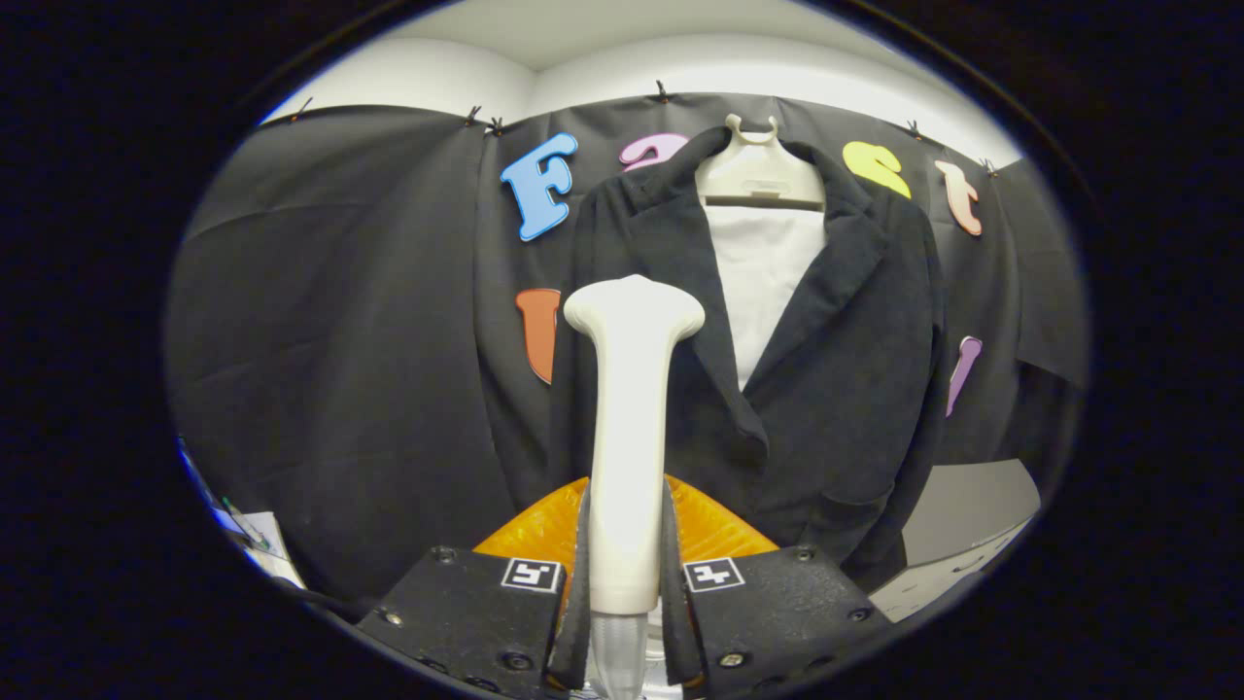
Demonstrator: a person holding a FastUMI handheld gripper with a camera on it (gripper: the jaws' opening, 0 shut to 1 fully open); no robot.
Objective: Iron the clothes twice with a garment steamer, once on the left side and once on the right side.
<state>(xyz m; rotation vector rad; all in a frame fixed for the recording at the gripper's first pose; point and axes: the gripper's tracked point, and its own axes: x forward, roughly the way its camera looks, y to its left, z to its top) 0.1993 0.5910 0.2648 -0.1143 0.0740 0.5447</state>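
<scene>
Gripper view: the tool (pixel 627 583) is clamping both fingers on the white garment steamer (pixel 630 428), which is standing upright between them, its head pointing toward twelve o'clock against the hanging black jacket (pixel 836 389) beyond.

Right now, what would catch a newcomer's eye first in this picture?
First, the white garment steamer standing upright, with the hand-held gripper shut on its handle. Just beyond its head hangs the dark jacket on a white hanger, against the booth's black cloth wall.
</scene>
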